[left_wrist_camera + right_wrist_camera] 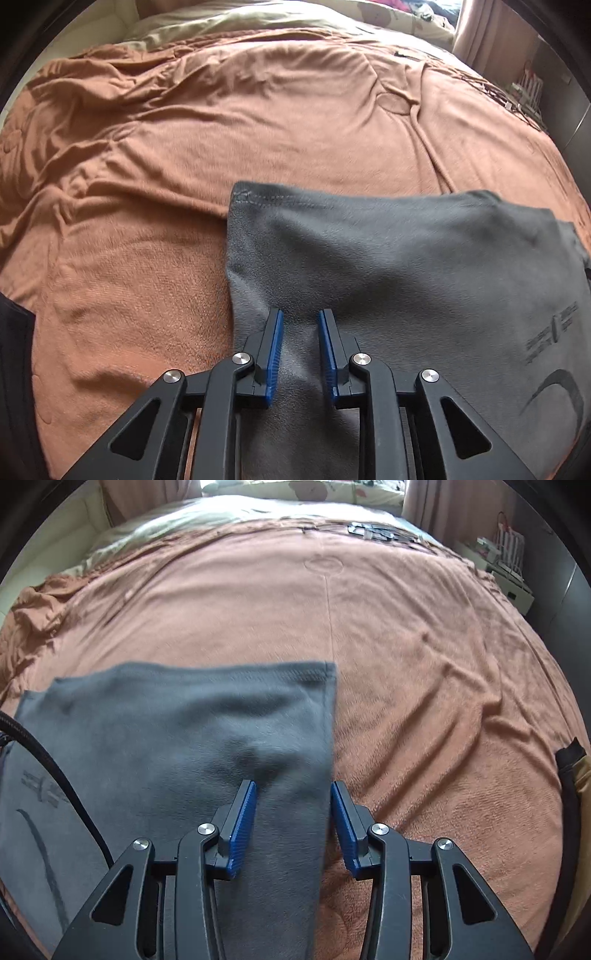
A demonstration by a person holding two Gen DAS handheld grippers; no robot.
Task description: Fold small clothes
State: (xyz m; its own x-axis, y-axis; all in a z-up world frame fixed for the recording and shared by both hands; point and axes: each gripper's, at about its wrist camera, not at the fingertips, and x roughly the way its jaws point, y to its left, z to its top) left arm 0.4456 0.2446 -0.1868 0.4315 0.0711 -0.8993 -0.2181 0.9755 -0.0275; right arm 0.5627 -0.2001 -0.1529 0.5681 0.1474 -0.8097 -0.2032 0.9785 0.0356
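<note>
Both claws stood released over the grey T-shirt (388, 266) on the orange blanket (184, 147): left gripper (301, 314) and right gripper (293, 784) straddled its side edges, seemingly for another fold.

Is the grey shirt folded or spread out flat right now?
Folded, at least once: the grey shirt has a layer with a stitched hem lying over the printed layer. How many folds, cannot tell.

This is a bedroom in a home: a wide bed under an orange-brown blanket (406, 646), pale pillows (177, 520) at its far edge, curtains (424, 502) behind.
</note>
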